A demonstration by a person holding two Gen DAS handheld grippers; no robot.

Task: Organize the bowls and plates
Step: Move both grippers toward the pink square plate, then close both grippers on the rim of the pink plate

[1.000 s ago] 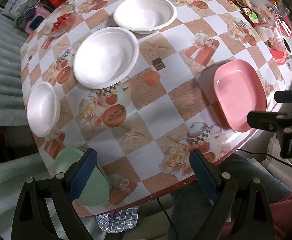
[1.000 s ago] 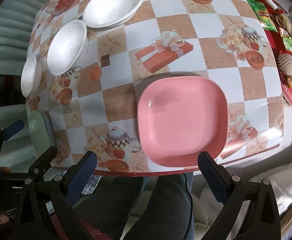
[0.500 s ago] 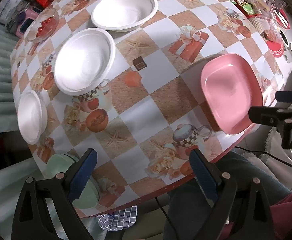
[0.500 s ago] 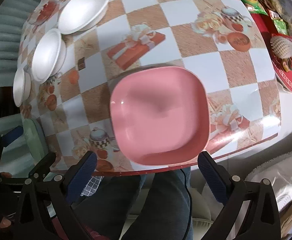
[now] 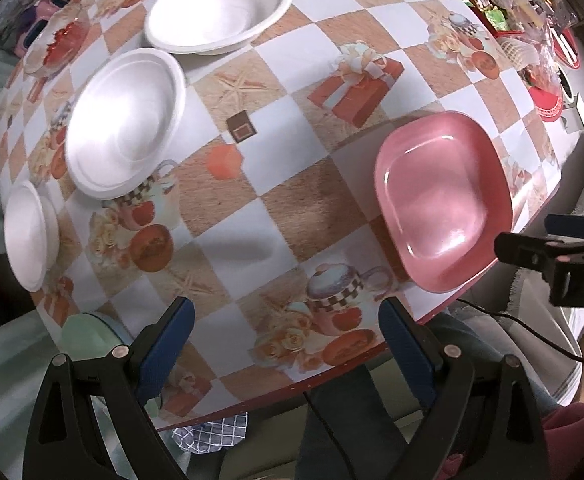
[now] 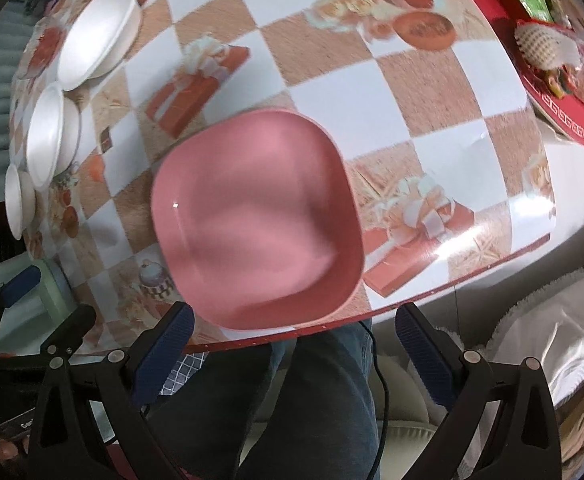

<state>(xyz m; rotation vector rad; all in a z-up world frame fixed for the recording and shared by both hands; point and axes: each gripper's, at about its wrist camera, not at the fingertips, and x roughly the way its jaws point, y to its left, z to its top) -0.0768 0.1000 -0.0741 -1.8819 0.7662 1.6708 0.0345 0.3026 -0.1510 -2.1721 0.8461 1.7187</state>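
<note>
Both grippers hovered, jaws apart, holding nothing.
The right gripper (image 6: 292, 340) faced the pink plate (image 6: 257, 220); its corners seemingly pointed toward 1 o'clock. The left gripper (image 5: 285, 330) hung over the tablecloth (image 5: 227, 216).

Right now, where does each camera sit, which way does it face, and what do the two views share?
Left wrist: on the left hand-held gripper, open, above the near table edge; faces the white bowls; the right hand-held gripper shows at the right edge.
Right wrist: on the right hand-held gripper, open, facing down at the pink plate; the person's trouser leg shows below.
Shared: pink plate, white bowls, checked tablecloth.
</note>
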